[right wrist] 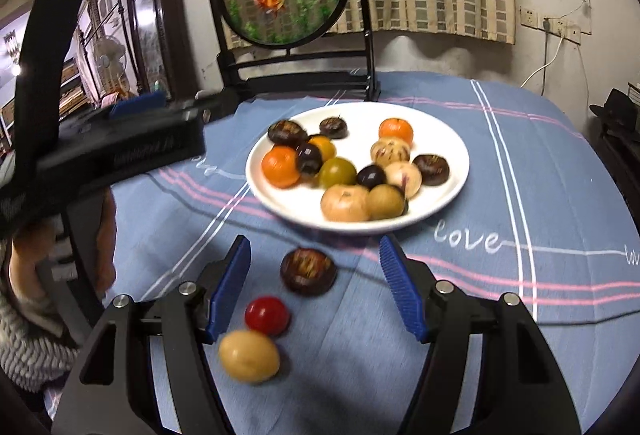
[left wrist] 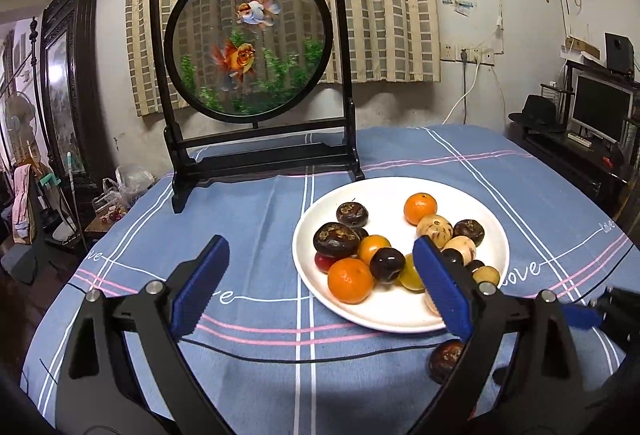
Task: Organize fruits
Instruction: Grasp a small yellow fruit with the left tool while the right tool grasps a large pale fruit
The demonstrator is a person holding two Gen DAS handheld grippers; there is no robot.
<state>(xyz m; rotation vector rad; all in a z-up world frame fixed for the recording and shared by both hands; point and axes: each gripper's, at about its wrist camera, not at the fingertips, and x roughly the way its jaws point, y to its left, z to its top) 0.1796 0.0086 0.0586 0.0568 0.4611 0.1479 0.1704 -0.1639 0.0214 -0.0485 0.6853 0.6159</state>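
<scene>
The left gripper (left wrist: 320, 275) stands spread wide with nothing between its blue pads (left wrist: 202, 279), hanging above the tablecloth just short of the white plate (left wrist: 308, 267); that reads as a tool free and ready for the next pick. The right gripper (right wrist: 316, 287) is also parted and empty, aimed down at three fruits lying loose on the blue checked tablecloth (right wrist: 520, 195): a dark water chestnut (right wrist: 308, 271) between its fingers but untouched, a red cherry tomato (right wrist: 267, 315) and a tan round fruit (right wrist: 249, 355) nearer its left finger. These three sit apart from the plate, probably because sorting has begun and they form a separate group. On the plate the rest remain heaped: a mandarin (left wrist: 350, 280), more chestnuts, pale and dark fruits touching one another. Behind stands a goldfish screen (left wrist: 248, 39), well clear.
</scene>
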